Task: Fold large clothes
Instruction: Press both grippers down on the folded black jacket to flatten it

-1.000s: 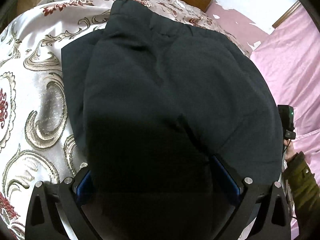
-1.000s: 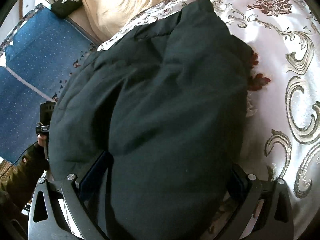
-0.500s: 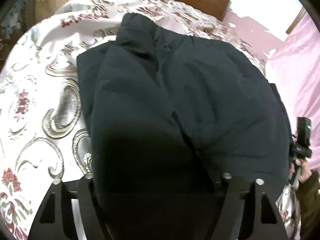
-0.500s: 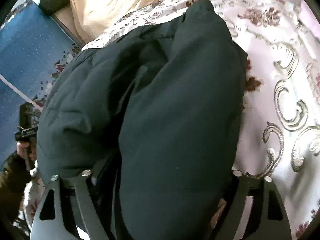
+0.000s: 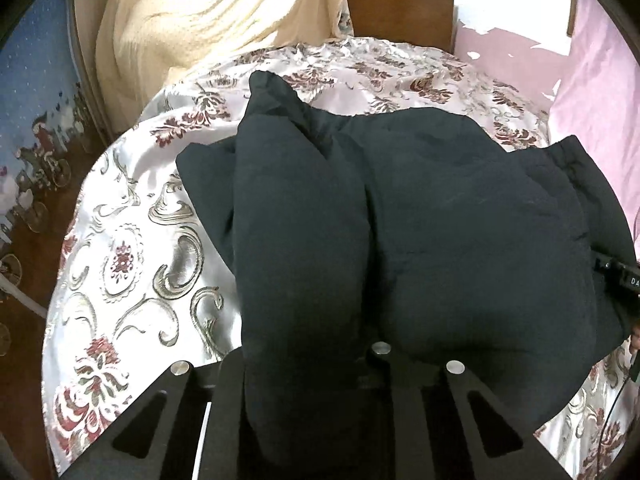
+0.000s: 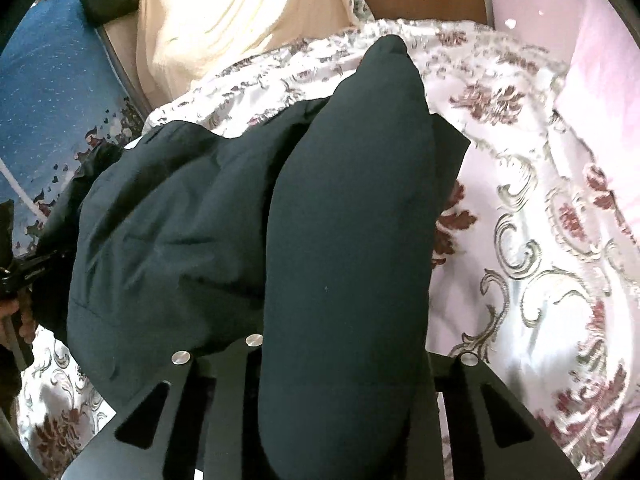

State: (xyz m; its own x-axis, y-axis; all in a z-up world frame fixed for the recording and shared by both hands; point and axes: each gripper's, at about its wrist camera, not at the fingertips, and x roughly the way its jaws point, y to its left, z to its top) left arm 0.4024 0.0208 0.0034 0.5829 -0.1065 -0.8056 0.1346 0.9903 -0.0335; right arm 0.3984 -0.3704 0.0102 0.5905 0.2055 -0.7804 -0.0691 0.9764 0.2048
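left tool (image 5: 308,364): jaws just closed, clenched on a fold of the dark garment (image 5: 460,216)
right tool (image 6: 344,360): same, gripping its fold
bed (image 5: 132,248): patterned cover beneath

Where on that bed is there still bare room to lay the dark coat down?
Bare bedspread lies left of the dark coat in the left view, up to the cream blanket. In the right view, another open patch runs toward the pink sheet. The middle is crowded: both grippers have just been closing on coat folds.

Both claws (image 5: 308,392) (image 6: 344,384) seemingly clamped, angled downward
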